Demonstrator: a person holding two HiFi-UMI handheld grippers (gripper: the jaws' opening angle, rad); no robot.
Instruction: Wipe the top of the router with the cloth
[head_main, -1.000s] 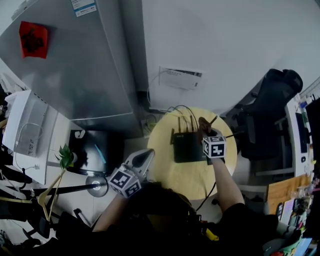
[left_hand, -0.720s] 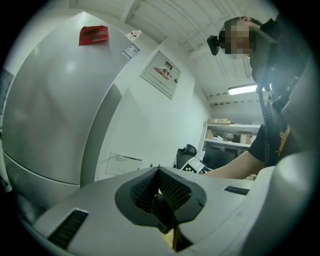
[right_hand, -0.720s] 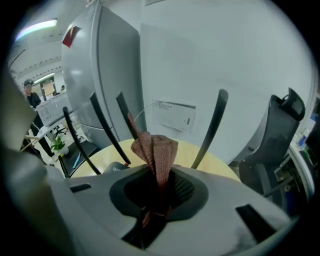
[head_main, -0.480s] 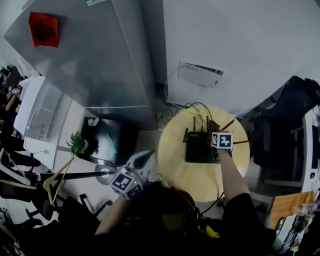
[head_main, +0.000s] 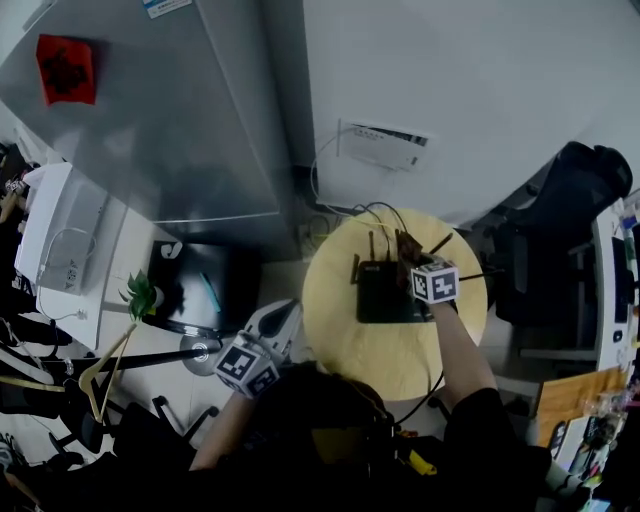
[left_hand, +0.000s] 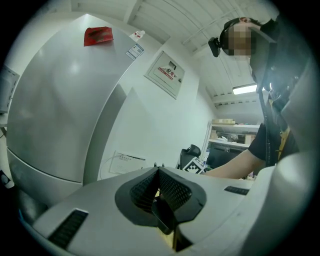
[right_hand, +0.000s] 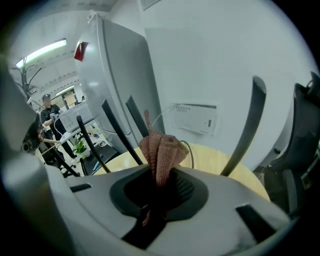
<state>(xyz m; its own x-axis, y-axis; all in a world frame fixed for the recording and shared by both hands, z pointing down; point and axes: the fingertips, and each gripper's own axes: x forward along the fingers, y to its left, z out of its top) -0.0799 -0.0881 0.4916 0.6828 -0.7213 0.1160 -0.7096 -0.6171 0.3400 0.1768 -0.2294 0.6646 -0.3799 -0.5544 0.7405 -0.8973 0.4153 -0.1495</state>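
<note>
Round pale-wood table (head_main: 345, 335) stands close to the white wall. The flat black plastic router (head_main: 378, 292) lies on its far half. Thin black stick antennas (head_main: 371, 245) rise along the router's rear edge, and dark cables (head_main: 385, 215) loop off behind it toward the wall.

Right gripper (head_main: 413, 262): held over the right rear part of the router, with its marker cube above the router's right edge. In the right gripper view the jaws are clamped on a bunched pinkish-brown knitted cloth (right_hand: 161, 147). The cloth stands out of the jaws in folds, with one thin tail pointing up. Antennas rise on both sides of the cloth, and the yellow tabletop shows beyond it. The gripper's own body hides the router top in that view. Whether the cloth touches the router cannot be told from either view.

Left gripper (head_main: 288, 310): held off the table's near-left edge, well apart from the router and above the floor. In the left gripper view the ribbed black pads (left_hand: 172, 187) are pressed together with nothing between them.

Surroundings:
- Tall silver refrigerator (head_main: 150, 130) to the left, with a red paper square (head_main: 68, 68) on it.
- White box (head_main: 385, 147) fixed to the wall behind the table.
- Black office chair (head_main: 560, 230) to the right.
- Small green plant (head_main: 140, 295) on the left.
</note>
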